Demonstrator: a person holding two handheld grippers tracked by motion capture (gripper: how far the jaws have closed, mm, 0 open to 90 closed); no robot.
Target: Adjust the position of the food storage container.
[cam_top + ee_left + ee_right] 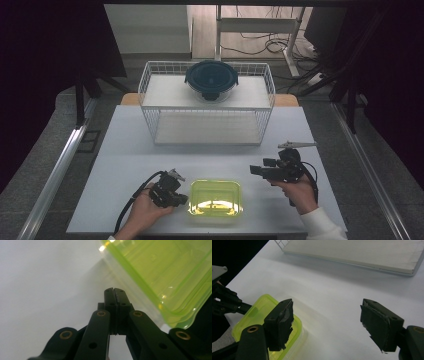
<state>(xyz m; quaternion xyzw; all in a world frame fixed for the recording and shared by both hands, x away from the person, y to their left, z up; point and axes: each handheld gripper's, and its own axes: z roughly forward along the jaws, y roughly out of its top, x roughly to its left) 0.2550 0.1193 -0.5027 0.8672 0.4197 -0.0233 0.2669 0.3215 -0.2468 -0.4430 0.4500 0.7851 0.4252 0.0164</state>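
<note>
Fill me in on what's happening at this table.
A person works at a white table with a claw in each hand. The left claw, jaws shut and holding nothing, sits at the left edge of a yellow-green lidded container near the front of the table. The right claw waits open to the container's right, apart from it. Farther back, a round dark-lidded glass bowl stands on a white wire rack.
</note>
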